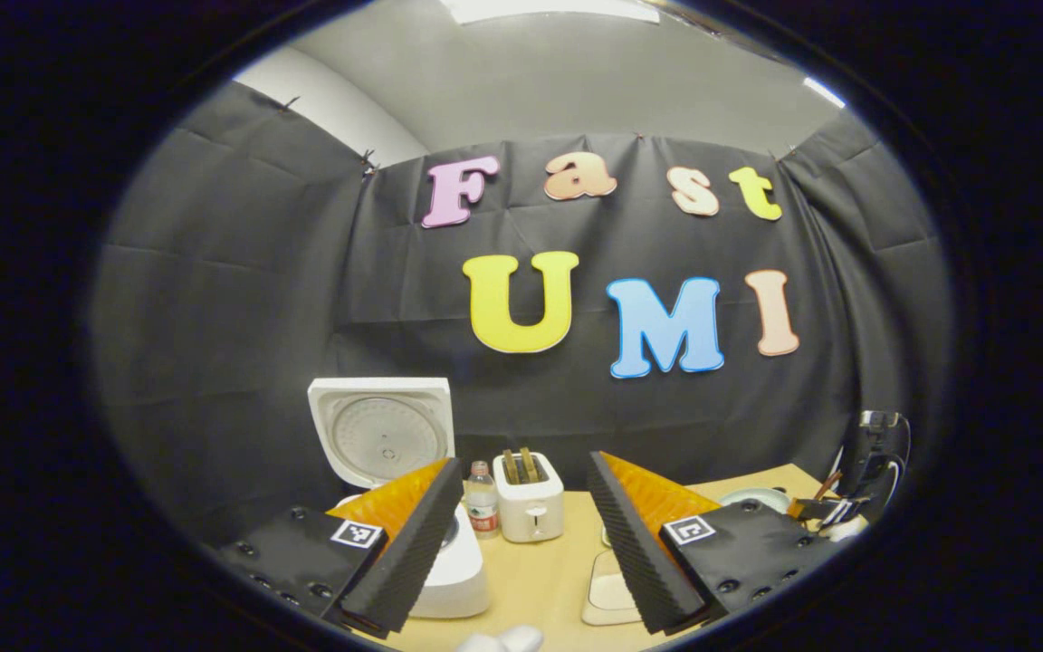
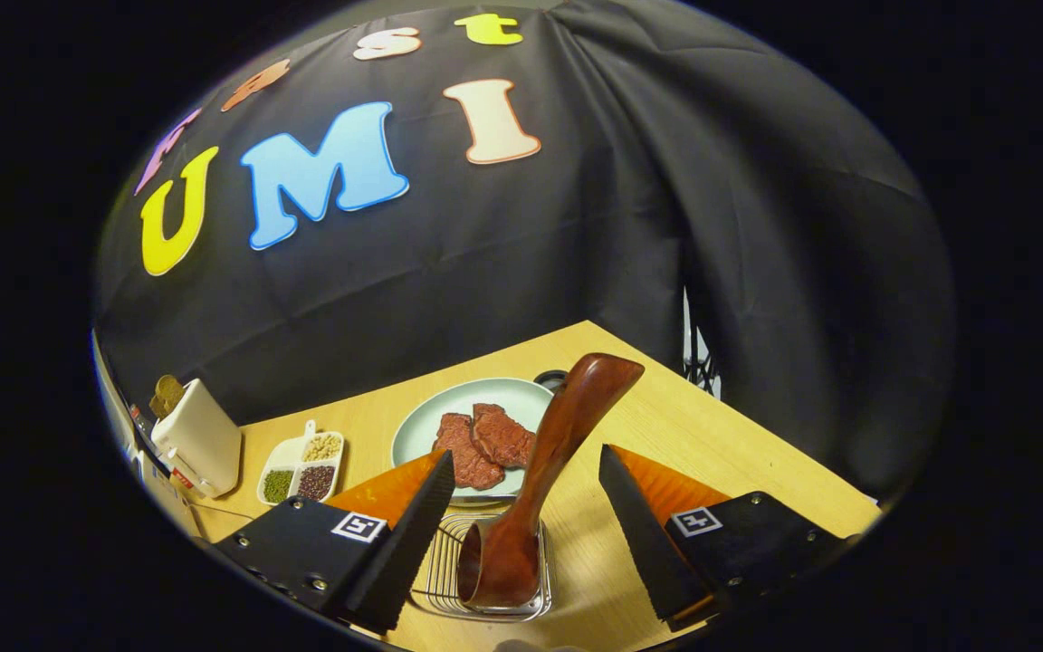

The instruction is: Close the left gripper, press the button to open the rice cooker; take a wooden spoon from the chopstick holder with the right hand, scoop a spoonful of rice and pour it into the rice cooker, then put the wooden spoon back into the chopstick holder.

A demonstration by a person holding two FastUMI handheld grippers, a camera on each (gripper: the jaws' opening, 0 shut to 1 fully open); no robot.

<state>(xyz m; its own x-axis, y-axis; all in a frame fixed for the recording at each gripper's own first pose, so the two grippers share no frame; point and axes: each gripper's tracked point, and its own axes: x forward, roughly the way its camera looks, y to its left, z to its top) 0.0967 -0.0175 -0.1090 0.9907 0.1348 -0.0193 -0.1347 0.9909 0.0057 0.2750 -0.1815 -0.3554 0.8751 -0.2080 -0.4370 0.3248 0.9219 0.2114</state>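
Glossy reddish-brown wooden spoon [image 2: 540, 489] stands bowl-down in the wire chopstick holder [image 2: 449, 570] — right hand-held gripper [image 2: 526, 521] open around it

1. A white toaster [image 1: 529, 497] stands on the table [image 1: 540, 570] near the black cloth wall, with two slices of toast in its slots.
2. A small plastic bottle [image 1: 483, 499] stands just left of the toaster.
3. A pale plate [image 2: 422, 426] on the table carries two pieces of raw red meat [image 2: 483, 441].
4. A white divided dish [image 2: 301, 472] beside the plate holds green, dark and pale beans in separate compartments.
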